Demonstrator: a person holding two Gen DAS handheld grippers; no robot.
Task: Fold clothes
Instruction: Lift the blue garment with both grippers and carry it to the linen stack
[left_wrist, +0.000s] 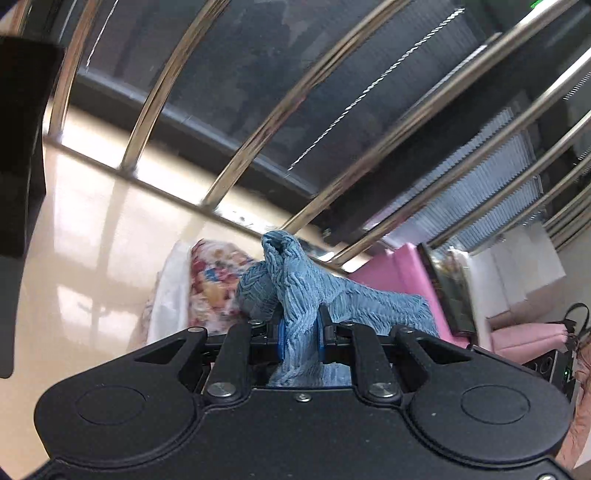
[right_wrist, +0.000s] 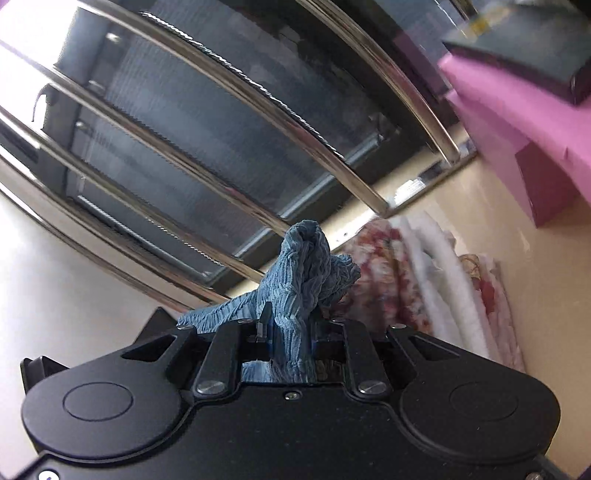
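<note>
A blue ribbed knit garment (left_wrist: 295, 288) is bunched between the jaws of my left gripper (left_wrist: 301, 339), which is shut on it; the cloth sticks up past the fingertips and trails off to the right. In the right wrist view the same blue garment (right_wrist: 303, 280) is pinched in my right gripper (right_wrist: 290, 332), also shut on it, with cloth trailing to the left. The rest of the garment is hidden below both grippers. A folded pile of floral and white clothes (left_wrist: 207, 284) lies on the cream surface behind, seen again as the floral pile (right_wrist: 406, 273).
Shiny metal window bars (left_wrist: 258, 136) and dark glass run across the back above a cream sill (left_wrist: 92, 229). Pink boxes (left_wrist: 402, 269) stand at the right; a pink box (right_wrist: 517, 122) fills the upper right of the right wrist view. A dark object (left_wrist: 18, 147) stands at the left edge.
</note>
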